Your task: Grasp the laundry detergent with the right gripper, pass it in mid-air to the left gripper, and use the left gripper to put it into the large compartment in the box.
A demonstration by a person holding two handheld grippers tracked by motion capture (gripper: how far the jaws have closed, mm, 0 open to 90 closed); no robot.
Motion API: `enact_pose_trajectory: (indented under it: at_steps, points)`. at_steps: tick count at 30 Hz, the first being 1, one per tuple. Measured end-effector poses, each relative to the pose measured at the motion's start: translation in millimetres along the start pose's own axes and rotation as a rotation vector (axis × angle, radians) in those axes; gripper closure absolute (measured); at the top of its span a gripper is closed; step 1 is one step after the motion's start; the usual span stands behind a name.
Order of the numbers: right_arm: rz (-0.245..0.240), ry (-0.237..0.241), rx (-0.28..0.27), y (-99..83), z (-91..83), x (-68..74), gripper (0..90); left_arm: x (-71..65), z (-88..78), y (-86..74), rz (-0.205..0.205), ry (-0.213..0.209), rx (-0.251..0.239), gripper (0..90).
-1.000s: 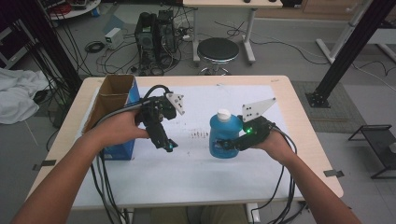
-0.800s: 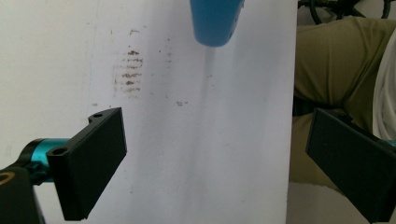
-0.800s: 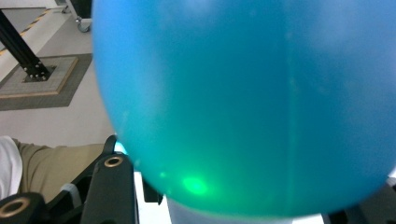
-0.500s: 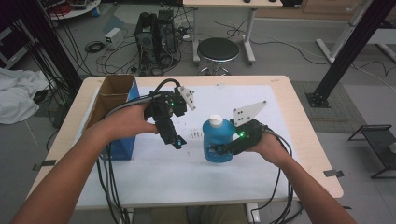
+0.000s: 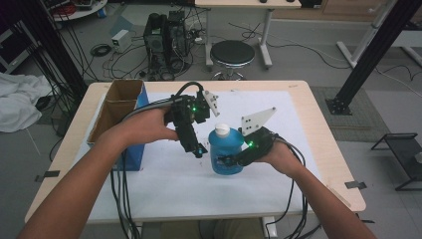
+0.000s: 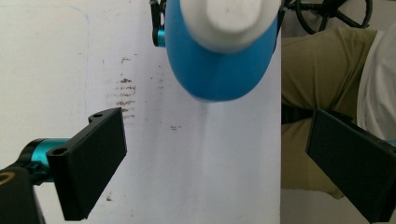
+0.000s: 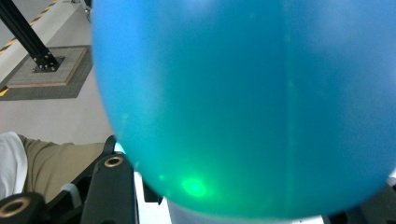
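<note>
Right gripper [image 5: 230,160] clamps the blue bottle [image 5: 225,155] mid-table toward the near edge, left gripper [image 5: 198,149] jaws wide open beside its white cap [image 5: 222,131]; I'd centre on the cap before closing.

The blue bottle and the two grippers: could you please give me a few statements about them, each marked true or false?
1. The blue bottle has a white cap. True.
2. The right gripper grips the bottle's body. True.
3. The left gripper is shut on the cap. False: its jaws stand wide apart, nothing between them.
4. The bottle lies inside the cardboard box. False: it is over the white mat, right of the box.
5. The left gripper is to the bottle's left in the high view. True.
</note>
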State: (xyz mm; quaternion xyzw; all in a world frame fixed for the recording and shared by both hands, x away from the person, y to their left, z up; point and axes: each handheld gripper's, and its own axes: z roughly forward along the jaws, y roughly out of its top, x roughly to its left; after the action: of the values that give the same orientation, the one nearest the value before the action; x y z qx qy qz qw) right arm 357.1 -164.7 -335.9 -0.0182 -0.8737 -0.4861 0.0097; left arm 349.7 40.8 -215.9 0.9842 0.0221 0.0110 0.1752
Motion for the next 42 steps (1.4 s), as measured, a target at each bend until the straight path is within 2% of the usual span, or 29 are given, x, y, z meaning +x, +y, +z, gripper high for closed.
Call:
enact_pose_trajectory:
  at_steps: [3,4,6,8,22,25,26,28,36,38,42]
  points:
    - [-0.006,0.001,0.002,1.4,3.6,-0.2,43.4,-0.8,0.3,2.0,-0.005,-0.004,-0.004,5.2]
    - [0.010,0.004,0.018,2.0,3.0,0.8,43.4,-0.3,0.2,3.2,0.003,-0.002,-0.005,5.2]
    - [-0.007,0.005,0.016,3.1,4.7,-0.6,43.4,-0.2,0.7,5.9,0.008,-0.004,0.000,5.2]
    - [0.013,0.010,0.013,4.7,6.2,0.6,43.4,-0.5,2.1,9.2,0.013,-0.008,0.004,5.2]
    - [-0.035,0.005,0.015,14.7,12.5,-0.1,43.4,-0.2,7.3,27.5,0.049,-0.011,0.039,5.2]
    - [-0.026,0.009,0.008,15.5,12.7,-0.5,43.4,0.7,10.6,29.9,0.050,-0.016,0.051,5.2]
    - [0.003,0.017,0.019,15.6,12.1,1.7,43.4,1.1,11.4,30.8,0.052,-0.016,0.055,5.2]
    - [-0.027,0.012,0.016,16.0,12.4,0.1,43.3,1.3,13.3,32.7,0.055,-0.016,0.056,5.2]
    - [-0.021,0.016,0.010,17.8,11.2,0.8,43.3,1.1,19.3,38.2,0.065,-0.024,0.079,5.2]
    - [-0.026,0.010,0.008,18.0,11.1,0.9,43.3,0.2,19.7,38.7,0.084,-0.029,0.085,10.9]
    - [-0.034,0.007,0.007,18.0,10.8,0.8,43.3,0.0,19.0,38.9,0.090,-0.021,0.077,15.1]
